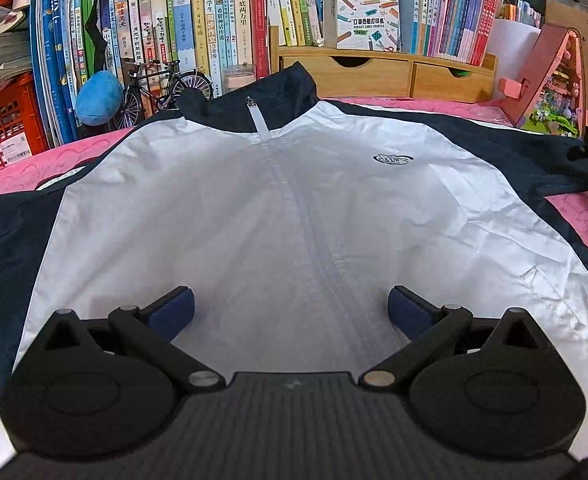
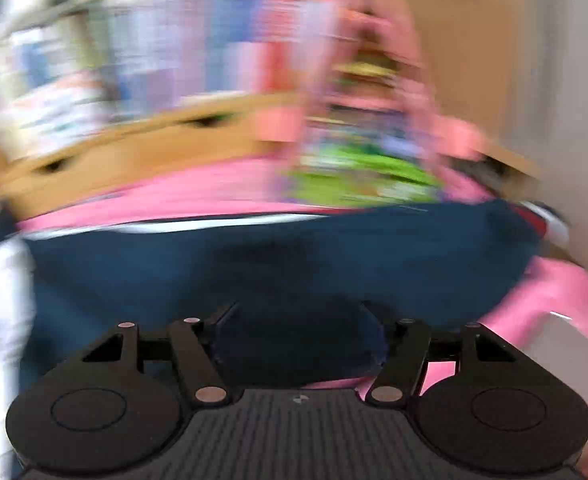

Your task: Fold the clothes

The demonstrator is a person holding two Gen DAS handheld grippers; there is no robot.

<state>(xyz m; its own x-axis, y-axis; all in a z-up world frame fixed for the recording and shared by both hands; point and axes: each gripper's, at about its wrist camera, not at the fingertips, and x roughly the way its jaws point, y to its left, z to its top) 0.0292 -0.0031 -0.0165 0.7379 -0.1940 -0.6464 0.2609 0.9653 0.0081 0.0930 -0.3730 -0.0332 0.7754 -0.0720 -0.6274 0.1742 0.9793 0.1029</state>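
We see our left gripper (image 1: 291,309) spread wide, empty, above the white front of the jacket (image 1: 277,208) lying flat on the pink cover (image 1: 582,224). Our right gripper (image 2: 300,334) — heavily blurred — sits parted over its navy sleeve (image 2: 294,256).

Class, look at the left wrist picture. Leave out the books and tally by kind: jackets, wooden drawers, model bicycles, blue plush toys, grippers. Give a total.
Jackets: 1, the white and navy jacket
Wooden drawers: 2, left drawer and right drawer
Model bicycles: 1, model bicycle
Blue plush toys: 1, plush toy
Grippers: 1, left gripper
Total: 6
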